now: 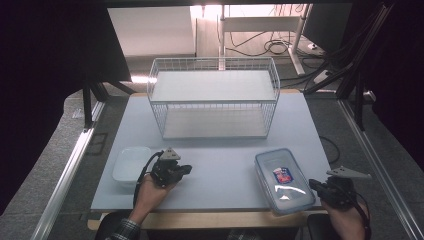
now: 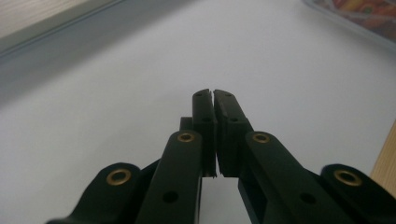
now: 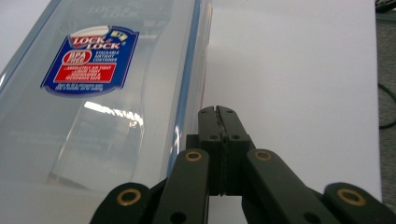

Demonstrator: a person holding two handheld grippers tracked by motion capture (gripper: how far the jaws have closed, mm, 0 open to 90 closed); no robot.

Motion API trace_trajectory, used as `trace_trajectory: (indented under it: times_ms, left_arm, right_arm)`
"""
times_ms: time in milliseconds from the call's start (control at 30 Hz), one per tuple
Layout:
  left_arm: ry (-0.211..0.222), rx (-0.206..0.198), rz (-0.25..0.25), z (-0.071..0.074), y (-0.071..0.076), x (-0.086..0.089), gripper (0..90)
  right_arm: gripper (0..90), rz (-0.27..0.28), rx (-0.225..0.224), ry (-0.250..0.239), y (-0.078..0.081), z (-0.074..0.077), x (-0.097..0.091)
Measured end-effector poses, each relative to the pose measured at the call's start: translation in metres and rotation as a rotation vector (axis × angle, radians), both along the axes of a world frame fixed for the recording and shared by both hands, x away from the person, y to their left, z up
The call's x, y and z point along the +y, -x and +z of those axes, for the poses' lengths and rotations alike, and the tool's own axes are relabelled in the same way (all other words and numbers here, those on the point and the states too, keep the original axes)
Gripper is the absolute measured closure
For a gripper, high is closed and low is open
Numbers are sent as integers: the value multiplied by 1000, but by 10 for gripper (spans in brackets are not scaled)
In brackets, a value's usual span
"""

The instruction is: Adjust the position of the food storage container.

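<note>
A clear plastic food box with a lid [image 1: 284,180] and a blue and red label lies at the table's front right; it also fills the left of the right gripper view [image 3: 93,93]. My right gripper [image 1: 312,184] sits just to the right of that box's near corner, jaws pressed together on nothing [image 3: 217,110]. My left gripper [image 1: 187,170] rests low over the bare white table at the front left, pointing right, shut and empty [image 2: 213,93]. A small white tub [image 1: 131,165] lies just left of the left hand.
A white wire basket [image 1: 215,95] stands at the back middle of the table [image 1: 220,155]. The table's wooden front edge [image 1: 200,219] runs below both hands. Metal rails, cables and a dark frame surround the table on the floor.
</note>
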State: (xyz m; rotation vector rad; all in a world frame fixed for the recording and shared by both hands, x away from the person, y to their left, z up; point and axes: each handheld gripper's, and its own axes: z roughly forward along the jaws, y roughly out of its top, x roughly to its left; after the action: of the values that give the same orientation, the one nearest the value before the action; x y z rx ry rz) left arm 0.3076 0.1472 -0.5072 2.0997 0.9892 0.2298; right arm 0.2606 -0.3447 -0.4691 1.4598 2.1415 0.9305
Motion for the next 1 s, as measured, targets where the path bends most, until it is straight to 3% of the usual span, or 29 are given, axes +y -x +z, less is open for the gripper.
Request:
trace_trajectory:
  times_ms: [133, 267, 467, 633, 833, 933, 1000]
  left_arm:
    - [-7, -7, -24, 0, -8, -9, 883]
    - [0, -1, -34, 0, -12, -13, 876]
    - [-6, 1, -47, 1, -18, -18, 872]
    - [-12, 0, -52, 2, -20, -20, 872]
    - [-19, -2, -43, 2, -19, -15, 872]
    - [-24, -4, -33, 2, -18, -12, 872]
    - [-25, -3, -31, 1, -18, -9, 872]
  right_arm:
    - [893, 8, 4, -3, 5, 4, -4]
    - [895, 28, 15, -14, -7, -2, -2]
    - [896, 61, 28, -70, -21, -5, 8]
    - [896, 128, 39, -66, -34, -6, 35]
    - [895, 261, 68, -88, -54, -13, 84]
    - [894, 309, 40, -56, -56, -9, 103]
    - [894, 321, 15, -30, -48, -3, 101]
